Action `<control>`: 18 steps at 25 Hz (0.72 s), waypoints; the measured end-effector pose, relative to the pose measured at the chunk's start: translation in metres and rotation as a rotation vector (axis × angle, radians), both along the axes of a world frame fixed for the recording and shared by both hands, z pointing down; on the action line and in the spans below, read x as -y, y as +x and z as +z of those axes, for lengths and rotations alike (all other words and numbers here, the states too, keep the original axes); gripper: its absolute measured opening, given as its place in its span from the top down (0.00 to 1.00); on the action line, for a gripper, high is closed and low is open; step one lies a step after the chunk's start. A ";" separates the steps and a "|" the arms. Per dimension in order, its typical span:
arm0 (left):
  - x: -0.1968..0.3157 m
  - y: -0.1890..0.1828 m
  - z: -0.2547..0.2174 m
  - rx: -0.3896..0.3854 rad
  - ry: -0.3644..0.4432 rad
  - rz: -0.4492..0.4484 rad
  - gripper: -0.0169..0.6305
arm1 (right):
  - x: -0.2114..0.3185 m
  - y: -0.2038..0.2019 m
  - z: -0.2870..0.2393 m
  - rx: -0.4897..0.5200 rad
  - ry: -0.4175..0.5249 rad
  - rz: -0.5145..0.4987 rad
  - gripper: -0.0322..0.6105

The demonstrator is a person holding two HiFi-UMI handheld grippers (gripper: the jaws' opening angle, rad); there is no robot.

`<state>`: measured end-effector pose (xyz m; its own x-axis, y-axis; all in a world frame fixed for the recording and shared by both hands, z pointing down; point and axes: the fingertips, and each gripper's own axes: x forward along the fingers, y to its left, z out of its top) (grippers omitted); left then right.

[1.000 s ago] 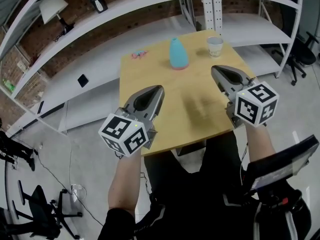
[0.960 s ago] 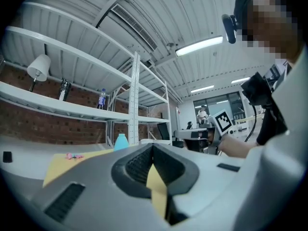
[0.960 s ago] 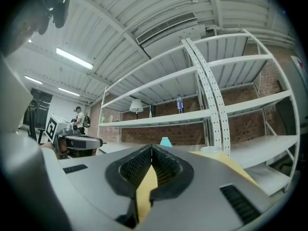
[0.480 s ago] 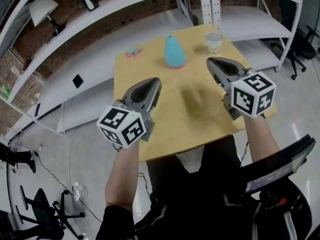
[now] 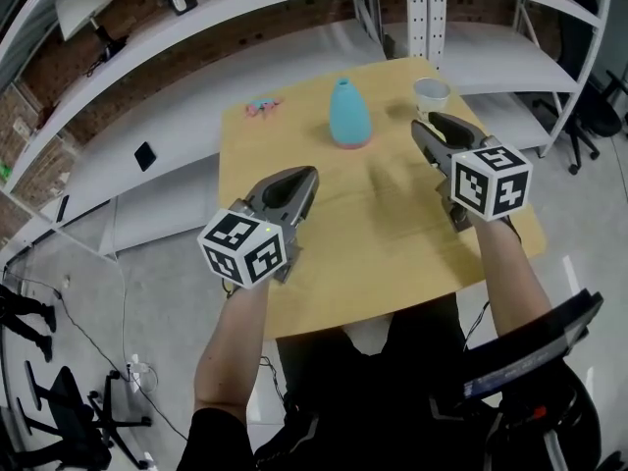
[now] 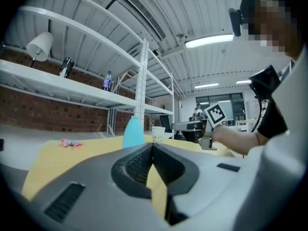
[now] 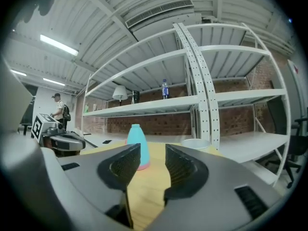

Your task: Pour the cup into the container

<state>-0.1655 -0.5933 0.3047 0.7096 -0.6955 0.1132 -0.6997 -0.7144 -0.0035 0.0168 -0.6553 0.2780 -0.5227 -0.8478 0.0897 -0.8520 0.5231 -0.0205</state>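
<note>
Cup (image 5: 430,94) stands just ahead of the right claw (image 5: 433,121), whose empty jaws have just been opening, probably to grasp it, while the left claw (image 5: 311,172) is closed.

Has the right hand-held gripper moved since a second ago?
Yes: the right hand-held gripper has advanced toward the paper cup; its jaws have just been opening, nothing between them.
</note>
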 end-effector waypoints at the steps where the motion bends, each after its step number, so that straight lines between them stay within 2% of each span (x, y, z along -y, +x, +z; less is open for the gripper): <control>1: 0.002 0.001 0.002 -0.001 -0.005 0.005 0.97 | 0.007 0.005 0.004 -0.004 -0.011 0.018 0.71; 3: 0.004 0.002 0.006 -0.004 -0.011 0.014 0.97 | 0.021 0.019 0.011 -0.012 -0.038 0.062 0.61; 5: 0.006 0.001 0.009 -0.008 -0.017 0.015 0.97 | 0.035 0.032 0.018 -0.012 -0.063 0.103 0.56; 12: 0.007 0.007 0.016 0.016 -0.022 0.039 0.97 | 0.072 0.063 0.039 -0.021 -0.131 0.164 0.46; 18: 0.006 0.009 0.019 0.019 -0.026 0.043 0.97 | 0.091 0.062 0.049 -0.039 -0.154 0.152 0.43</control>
